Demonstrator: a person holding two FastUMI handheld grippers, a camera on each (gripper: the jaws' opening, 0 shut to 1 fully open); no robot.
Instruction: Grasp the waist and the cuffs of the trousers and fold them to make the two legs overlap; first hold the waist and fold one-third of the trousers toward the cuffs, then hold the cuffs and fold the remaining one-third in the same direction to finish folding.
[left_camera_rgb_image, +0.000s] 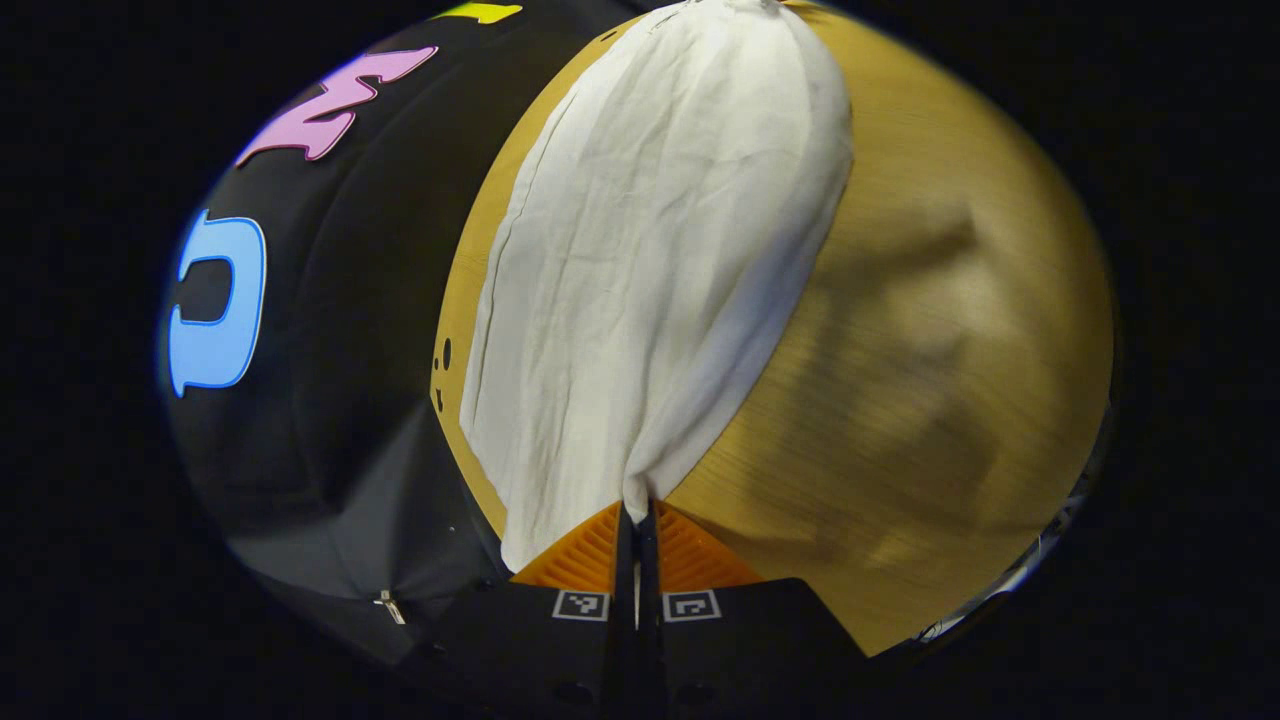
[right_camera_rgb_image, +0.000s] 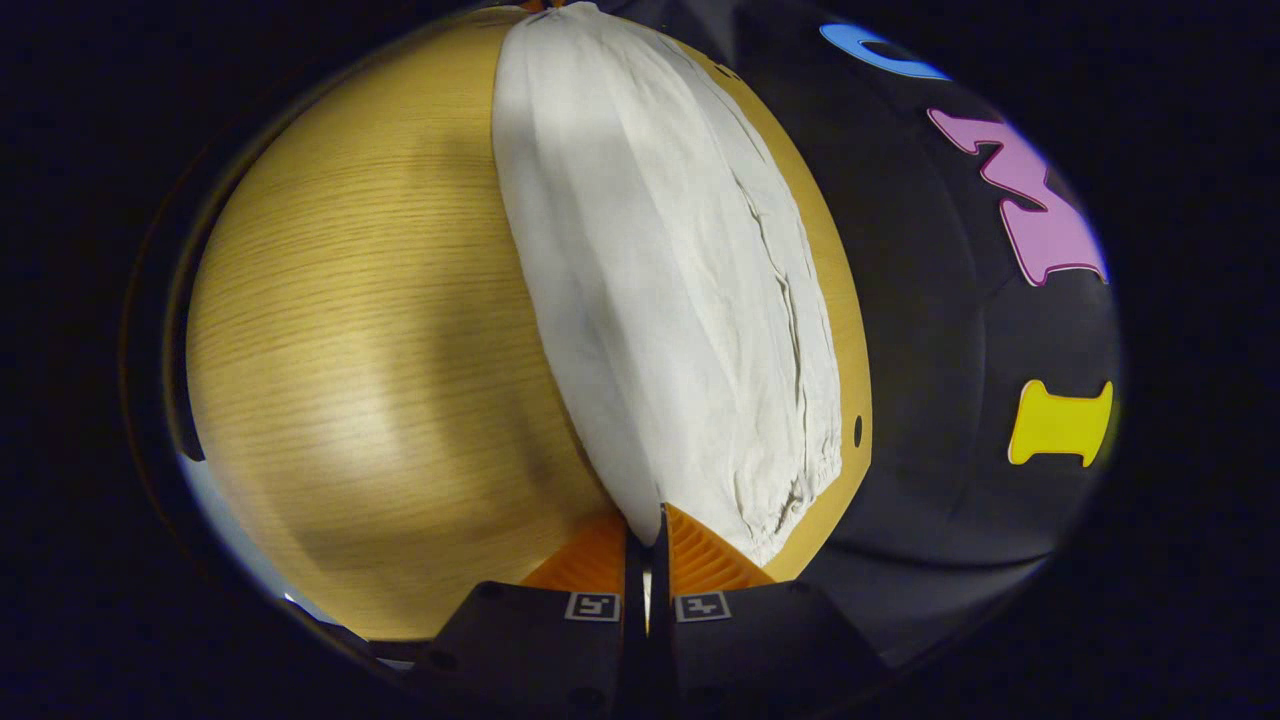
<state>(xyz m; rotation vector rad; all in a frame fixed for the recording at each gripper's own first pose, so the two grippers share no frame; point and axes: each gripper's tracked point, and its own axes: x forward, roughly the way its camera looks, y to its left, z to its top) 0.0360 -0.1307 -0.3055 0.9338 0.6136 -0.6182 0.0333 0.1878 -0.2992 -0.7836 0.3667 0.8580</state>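
- Garment: the white, crinkled woven-cloth trousers (left_camera_rgb_image: 640, 270) lie as one long narrow band on the light wood-grain table (left_camera_rgb_image: 940, 330), close to its far edge where the black cloth wall (left_camera_rgb_image: 350, 330) begins. The same band runs up the right gripper view (right_camera_rgb_image: 660, 300), with bare table (right_camera_rgb_image: 350, 330) to one side.
- Left gripper (left_camera_rgb_image: 637, 515): its two fingers are clenched together on a corner of the trousers at the near end of the band; the cloth gathers into a pinch at the fingertips. No elastic shows at this end, so it is probably the cuff end.
- Right gripper (right_camera_rgb_image: 648, 520): its fingers are likewise pressed together on an edge of the cloth. Just beside the pinch the hem is gathered and puckered (right_camera_rgb_image: 790, 500), which suggests the elastic waist.
- Progress, done: the single leg-width band suggests the lengthwise fold, one leg laid over the other, is complete or in its last placement; both ends are held and the cloth looks drawn fairly straight between them.
- Progress, left: no crosswise fold shows in either view. The one-third fold from the waist toward the cuffs and the closing one-third fold from the cuffs both appear not yet begun.
- Uncertain: whether the two legs line up exactly edge to edge cannot be told.
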